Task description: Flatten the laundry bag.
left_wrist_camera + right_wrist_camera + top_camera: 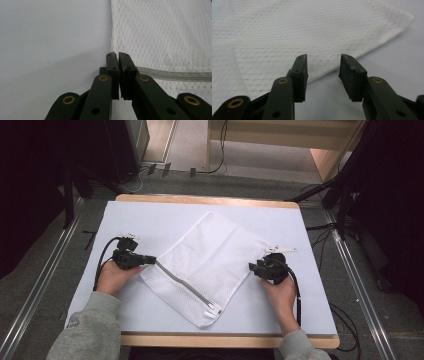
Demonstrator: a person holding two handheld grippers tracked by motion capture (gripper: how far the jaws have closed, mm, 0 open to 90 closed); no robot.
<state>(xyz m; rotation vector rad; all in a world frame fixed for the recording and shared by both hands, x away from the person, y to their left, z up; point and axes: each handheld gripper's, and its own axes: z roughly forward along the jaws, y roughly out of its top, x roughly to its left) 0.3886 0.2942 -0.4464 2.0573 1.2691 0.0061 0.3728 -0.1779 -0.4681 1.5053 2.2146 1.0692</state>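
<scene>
White mesh makes up the laundry bag [202, 270], which lies flat and turned diagonally on the pale sheet covering the table [150, 220], and everything else sits around it. Nearest the person, the bag's lower corner carries the end of a grey zipper [182, 285], which runs up along the bag's left edge. At the upper end of that zipper, at the bag's left corner, the left tool [149, 260] has its jaws pressed together; in the left gripper view the left tool [118, 55] sits right at the bag's edge [160, 37] where the zipper [175, 75] begins, and whether any mesh is pinched between the jaws cannot be told. At the bag's right corner the right tool [253, 268] has its jaws apart; the right gripper view shows the right tool [323, 60] with the bag's edge [287, 32] just beyond the gap, not clamped. Farther off, the bag's top corner points toward the table's far side.
</scene>
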